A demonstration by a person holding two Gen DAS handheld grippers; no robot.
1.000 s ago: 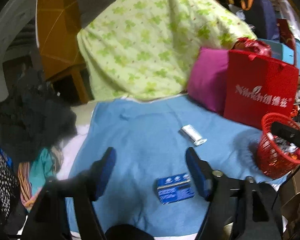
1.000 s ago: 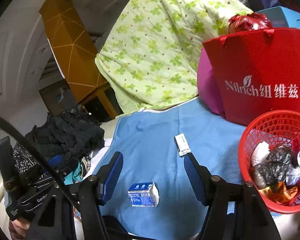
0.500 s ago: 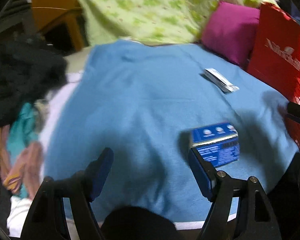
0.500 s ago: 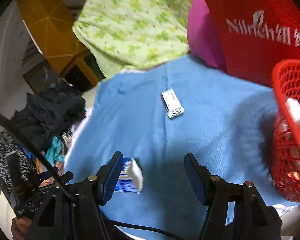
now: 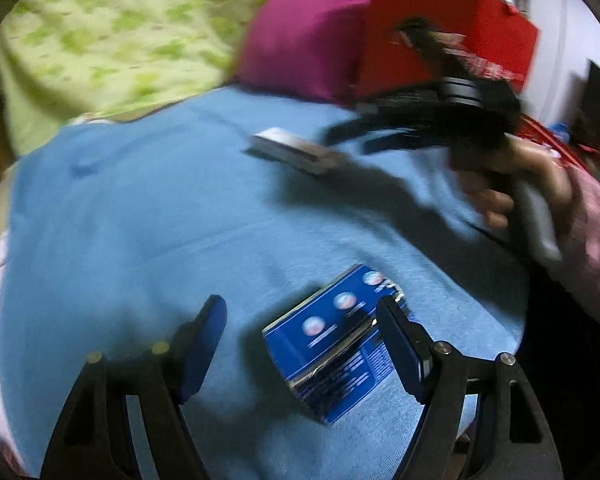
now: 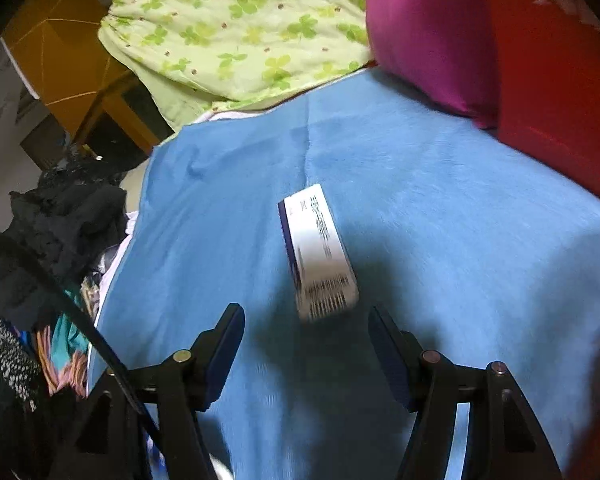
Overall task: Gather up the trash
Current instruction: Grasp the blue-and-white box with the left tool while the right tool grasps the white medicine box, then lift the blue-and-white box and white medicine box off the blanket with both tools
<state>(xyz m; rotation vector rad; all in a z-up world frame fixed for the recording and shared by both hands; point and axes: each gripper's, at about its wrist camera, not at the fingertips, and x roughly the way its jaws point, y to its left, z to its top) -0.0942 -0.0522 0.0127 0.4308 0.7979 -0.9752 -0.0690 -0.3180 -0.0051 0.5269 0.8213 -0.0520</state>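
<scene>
Blue blanket spread flat over bed as working area; green clover quilt, magenta pillow, red bag crowding far edge. Blue box near front edge, inside left gripper, jaws apart, pad beside it. White box mid-blanket, just ahead of right gripper, jaws apart, nothing clamped.

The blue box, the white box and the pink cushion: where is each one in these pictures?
blue box [image 5: 332,340]: left wrist view, on its printed top face.
white box [image 6: 320,252]: right wrist view, on its white labelled face.
pink cushion [image 6: 428,40]: right wrist view, on the middle of its fabric.
</scene>
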